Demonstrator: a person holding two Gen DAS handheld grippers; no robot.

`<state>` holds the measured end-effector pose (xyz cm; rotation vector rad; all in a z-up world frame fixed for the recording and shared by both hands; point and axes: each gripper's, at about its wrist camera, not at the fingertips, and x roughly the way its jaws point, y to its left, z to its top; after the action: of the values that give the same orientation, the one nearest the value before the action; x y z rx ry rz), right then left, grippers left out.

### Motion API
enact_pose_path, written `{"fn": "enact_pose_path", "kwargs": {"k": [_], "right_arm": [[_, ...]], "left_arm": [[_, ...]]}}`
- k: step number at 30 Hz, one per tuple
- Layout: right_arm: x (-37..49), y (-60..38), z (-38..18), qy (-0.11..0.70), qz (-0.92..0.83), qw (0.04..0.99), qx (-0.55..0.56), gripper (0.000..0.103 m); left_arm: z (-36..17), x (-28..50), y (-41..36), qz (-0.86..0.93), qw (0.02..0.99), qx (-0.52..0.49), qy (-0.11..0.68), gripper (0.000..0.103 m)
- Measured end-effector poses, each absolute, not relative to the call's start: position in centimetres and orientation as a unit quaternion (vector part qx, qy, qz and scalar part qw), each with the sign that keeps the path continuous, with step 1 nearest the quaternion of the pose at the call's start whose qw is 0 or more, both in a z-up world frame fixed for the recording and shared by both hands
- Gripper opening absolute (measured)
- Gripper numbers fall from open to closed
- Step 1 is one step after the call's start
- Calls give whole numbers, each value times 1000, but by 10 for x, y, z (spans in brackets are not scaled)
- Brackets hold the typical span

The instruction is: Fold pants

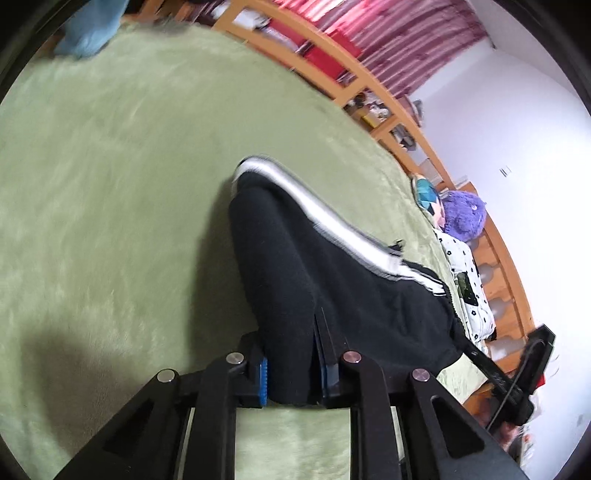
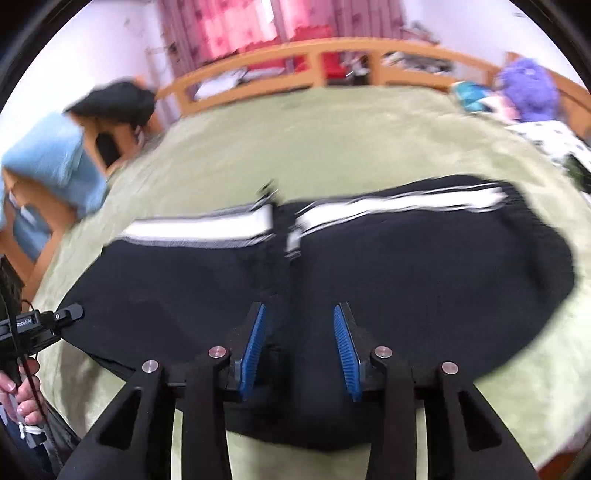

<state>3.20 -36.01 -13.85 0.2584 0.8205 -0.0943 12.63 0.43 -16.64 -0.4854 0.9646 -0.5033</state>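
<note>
pants: one black pair (image 2: 369,266) with white side stripes, centre of the frame
grippers: two, the left gripper (image 1: 293,373) and the right gripper (image 2: 300,354)
blanket: one green (image 1: 110,166)
purple plush toy: one (image 1: 463,216), right edge
blue cloth: one (image 2: 51,162), upper left

A domestic bedroom. A wide bed covered by a plush green blanket (image 2: 332,122) fills both views, bounded by a curved wooden bed rail (image 2: 314,55) with open slots. Beyond the rail hang red-and-pink patterned curtains (image 2: 229,26) against white walls (image 1: 517,110). Near the head of the bed lie a purple plush toy (image 1: 463,216), a teal printed cushion (image 1: 424,190) and white bedding with small black flowers (image 1: 465,273). A light blue cloth (image 2: 51,158) is draped over wooden furniture beside the bed, and cluttered household items sit behind the rail.
</note>
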Motion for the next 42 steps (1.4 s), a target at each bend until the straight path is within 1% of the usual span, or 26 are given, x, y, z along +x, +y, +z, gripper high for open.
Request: {"fn": "enact_pose_path", "kwargs": {"k": [3,5,10,15,18,23,26,27,29,30,32,34,36,37,39,40,42], "right_arm": [[-1,-394,-114,370,-75,914,146,40],[-21,-419,-105,350,-84,920,152,44],[-52,-475,-93,337,-112,920,164,44],[-70,-516,-88,328,-136,921,159,44],[-80,-544,-93,335,-145,915,172,44],[-95,-583,-110,359,-183,898,178,44],[-106,-603,-122,373,-189,889,189,44],[-110,-608,-126,376,-193,886,190,44],[-121,-621,-137,383,-204,878,201,44],[-125,-628,-144,388,-208,873,209,44],[-131,-638,-154,396,-212,866,221,44],[-137,-647,-165,401,-217,860,228,44],[-137,-650,-172,405,-215,859,228,44],[-136,-651,-173,403,-215,861,223,44],[-131,-651,-172,396,-208,869,213,44],[-128,-650,-169,391,-201,874,208,44],[-119,-648,-161,377,-188,884,204,44]], "left_arm": [[-133,122,-11,-249,841,-213,430,16],[-105,117,-28,-261,852,-192,411,16],[-38,101,-102,-270,883,-121,364,16],[6,94,-174,-296,892,-99,326,16],[25,88,-233,-328,890,-72,308,16],[25,77,-322,-372,879,-40,295,16],[4,75,-386,-410,860,-34,304,16],[-3,74,-396,-417,854,-35,309,16],[-29,74,-432,-434,839,-34,326,16],[-49,75,-456,-443,826,-27,348,16],[-78,76,-489,-465,792,-9,396,20],[-99,75,-505,-485,760,-7,432,22],[-105,69,-500,-495,751,-16,437,27],[-102,67,-494,-496,755,-15,429,33],[-91,65,-476,-499,763,-17,410,48],[-84,66,-465,-491,772,-18,403,63],[-73,76,-447,-469,794,-12,387,64]]}}
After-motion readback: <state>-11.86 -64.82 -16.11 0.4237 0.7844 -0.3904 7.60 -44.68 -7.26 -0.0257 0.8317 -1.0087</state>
